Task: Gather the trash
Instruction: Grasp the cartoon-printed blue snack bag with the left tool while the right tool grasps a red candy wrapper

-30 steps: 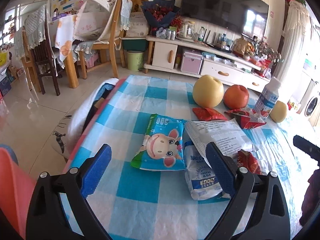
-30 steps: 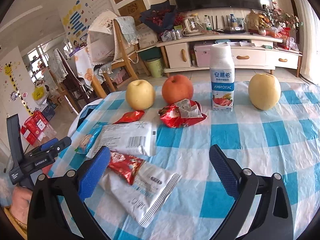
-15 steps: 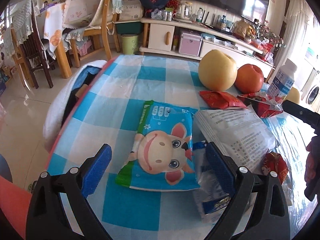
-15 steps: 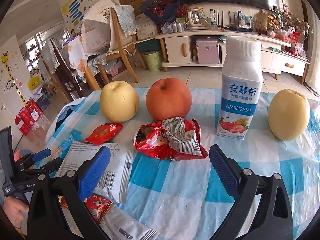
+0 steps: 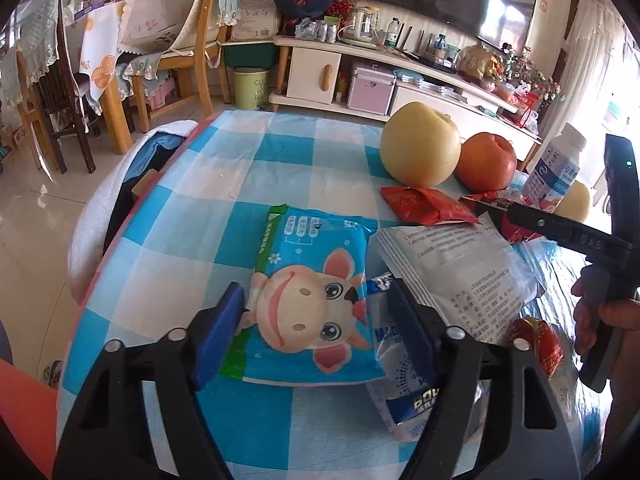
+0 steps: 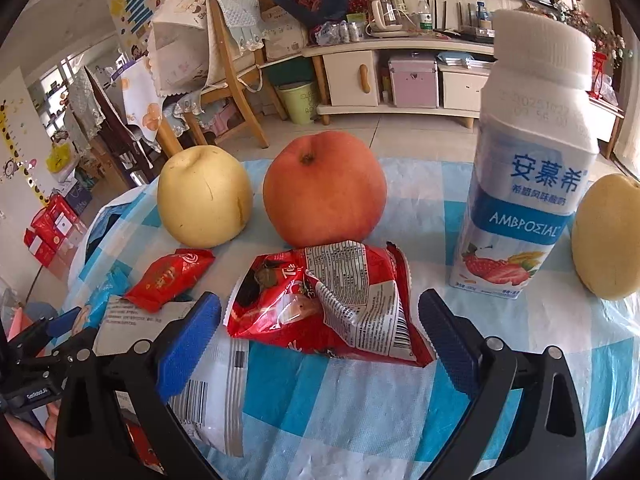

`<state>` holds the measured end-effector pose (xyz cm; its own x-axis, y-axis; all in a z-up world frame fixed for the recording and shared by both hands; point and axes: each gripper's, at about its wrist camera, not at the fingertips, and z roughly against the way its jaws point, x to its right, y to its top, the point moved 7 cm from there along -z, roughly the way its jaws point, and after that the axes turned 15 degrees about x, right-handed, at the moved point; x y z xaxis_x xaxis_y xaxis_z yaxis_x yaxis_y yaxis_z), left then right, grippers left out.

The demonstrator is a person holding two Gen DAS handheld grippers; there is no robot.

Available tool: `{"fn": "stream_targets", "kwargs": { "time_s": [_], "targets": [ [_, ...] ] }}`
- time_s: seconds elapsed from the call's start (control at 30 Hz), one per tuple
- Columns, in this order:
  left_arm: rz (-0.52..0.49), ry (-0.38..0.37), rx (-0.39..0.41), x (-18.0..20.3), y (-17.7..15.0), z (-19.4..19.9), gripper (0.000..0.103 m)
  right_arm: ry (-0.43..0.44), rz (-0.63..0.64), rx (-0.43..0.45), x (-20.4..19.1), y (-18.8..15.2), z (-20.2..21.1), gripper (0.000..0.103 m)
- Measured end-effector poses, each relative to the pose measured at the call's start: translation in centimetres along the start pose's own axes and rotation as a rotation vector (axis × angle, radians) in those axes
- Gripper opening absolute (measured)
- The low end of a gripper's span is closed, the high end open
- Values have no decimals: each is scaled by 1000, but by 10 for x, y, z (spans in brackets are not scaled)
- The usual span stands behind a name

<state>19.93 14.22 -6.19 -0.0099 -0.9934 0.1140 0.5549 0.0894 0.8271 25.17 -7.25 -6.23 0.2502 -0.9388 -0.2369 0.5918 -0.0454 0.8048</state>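
Observation:
My left gripper (image 5: 316, 328) is open, its blue pads on either side of a blue cartoon-cow wrapper (image 5: 316, 292) lying flat on the checked tablecloth (image 5: 248, 184). A white printed wrapper (image 5: 456, 264) and a blue-white bag (image 5: 404, 396) lie just to its right. My right gripper (image 6: 320, 336) is open around a crumpled red wrapper (image 6: 332, 304). A small red packet (image 6: 168, 278) and the white wrapper (image 6: 212, 384) lie to its left.
A yellow pear (image 6: 204, 196), a red apple (image 6: 324, 188), a yogurt bottle (image 6: 528, 168) and another pear (image 6: 608, 236) stand behind the wrappers. Beyond the table are chairs (image 5: 192, 40), a green bin (image 5: 250, 88) and a TV cabinet (image 5: 360, 76).
Both grippers have moved forward and down: the left onto the cow wrapper with its fingers narrowed, the right up to the crumpled red wrapper.

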Motion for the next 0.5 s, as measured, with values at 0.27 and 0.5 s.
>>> {"fn": "stream_targets", "kwargs": {
  "time_s": [0.27, 0.5],
  "targets": [
    [-14, 0, 4, 7, 0, 4, 59, -17, 113, 2, -12, 0, 2, 77],
    [-18, -24, -10, 13, -3, 8, 54, -4, 155, 23, -21, -4, 10, 61]
  ]
}}
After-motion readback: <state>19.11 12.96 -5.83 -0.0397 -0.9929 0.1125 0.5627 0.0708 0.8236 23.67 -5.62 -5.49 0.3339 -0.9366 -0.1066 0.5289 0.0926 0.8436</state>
